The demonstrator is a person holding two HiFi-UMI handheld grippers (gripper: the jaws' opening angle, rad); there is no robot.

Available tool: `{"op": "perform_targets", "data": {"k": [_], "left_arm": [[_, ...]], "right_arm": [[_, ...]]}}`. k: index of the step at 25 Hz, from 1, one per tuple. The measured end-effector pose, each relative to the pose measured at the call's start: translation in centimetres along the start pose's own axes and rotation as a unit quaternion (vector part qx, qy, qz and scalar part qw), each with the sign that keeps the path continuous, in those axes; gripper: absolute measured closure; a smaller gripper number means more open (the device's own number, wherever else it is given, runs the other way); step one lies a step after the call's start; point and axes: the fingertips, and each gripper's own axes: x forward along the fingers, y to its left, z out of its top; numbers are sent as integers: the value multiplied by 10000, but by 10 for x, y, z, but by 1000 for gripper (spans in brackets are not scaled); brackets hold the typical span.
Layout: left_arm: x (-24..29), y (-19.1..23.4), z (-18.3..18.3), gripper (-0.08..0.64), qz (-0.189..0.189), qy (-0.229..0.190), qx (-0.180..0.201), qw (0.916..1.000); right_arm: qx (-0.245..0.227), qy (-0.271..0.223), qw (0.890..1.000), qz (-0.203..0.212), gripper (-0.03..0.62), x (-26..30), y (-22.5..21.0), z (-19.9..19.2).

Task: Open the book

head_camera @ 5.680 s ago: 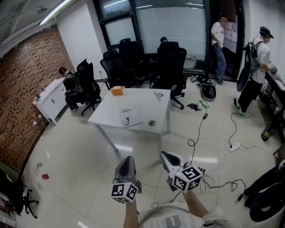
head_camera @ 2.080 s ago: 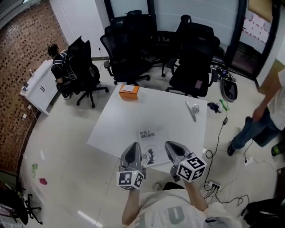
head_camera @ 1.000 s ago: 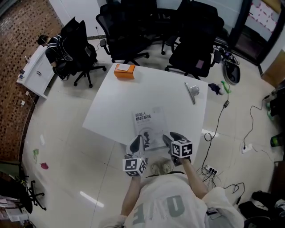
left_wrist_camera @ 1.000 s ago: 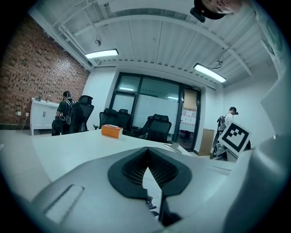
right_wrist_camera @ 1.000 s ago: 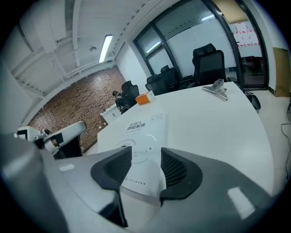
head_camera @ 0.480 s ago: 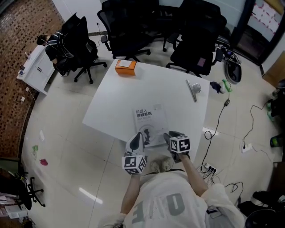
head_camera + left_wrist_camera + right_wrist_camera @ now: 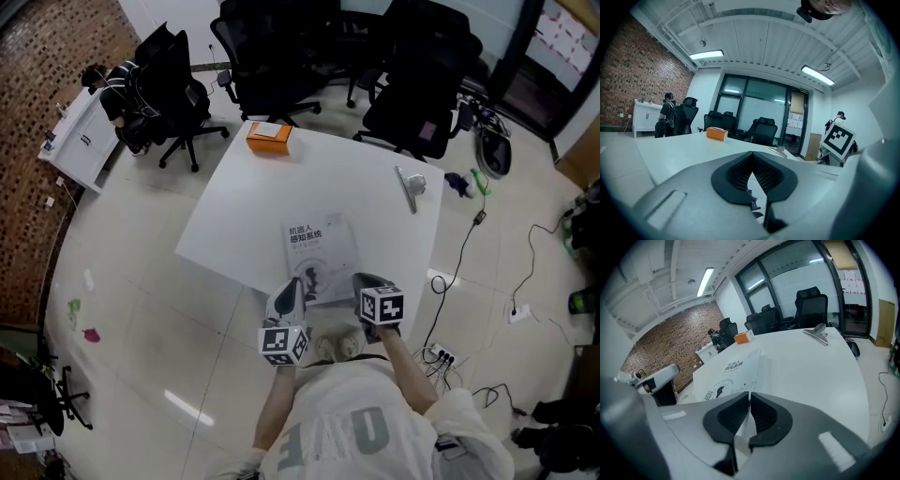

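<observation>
Right gripper (image 7: 362, 280) jaws just closed on thin white paperback book (image 7: 321, 251) cover, corner nearest white table (image 7: 375, 192) edge. Left gripper (image 7: 292, 287) jaws together, empty. Lift slowly, arc cover leftward.

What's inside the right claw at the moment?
The right claw has just been closing on the near edge of the book; white paper sits between its pads. How many pages it caught is hidden.
</observation>
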Motion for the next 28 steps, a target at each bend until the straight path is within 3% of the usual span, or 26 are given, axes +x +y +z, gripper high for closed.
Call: {"op": "perform_targets", "data": {"k": [5, 9, 12, 15, 18, 20, 23, 25, 28], "left_arm": [[-4, 1, 4, 541, 75, -89, 51, 9999], [-1, -28, -7, 541, -714, 14, 251, 9971], [-5, -57, -24, 541, -1449, 280, 284, 9886], [-7, -84, -42, 341, -2160, 751, 212, 9733], [-4, -85, -49, 265, -1960, 852, 1101, 9707], [-1, -82, -48, 258, -1711, 815, 1616, 9685], [2, -72, -40, 273, -1211, 606, 1891, 9726], [3, -64, -36, 332, -900, 521, 2047, 9733], [5, -59, -38, 383, -731, 591, 2130, 9725]], "right_arm": [[-225, -413, 9983, 334, 586, -20, 32, 22], [-240, -602, 9957, 661, 589, -31, 55, 37], [-253, -685, 9941, 808, 588, -36, 65, 44], [-118, -775, 9919, 1000, 588, -38, 74, 49], [47, -803, 9900, 1163, 588, -36, 83, 54], [98, -826, 9883, 1282, 588, -37, 92, 58], [114, -858, 9854, 1464, 588, -39, 108, 65], [78, -858, 9839, 1564, 588, -40, 116, 68], [96, -860, 9815, 1707, 587, -41, 125, 70]]}}
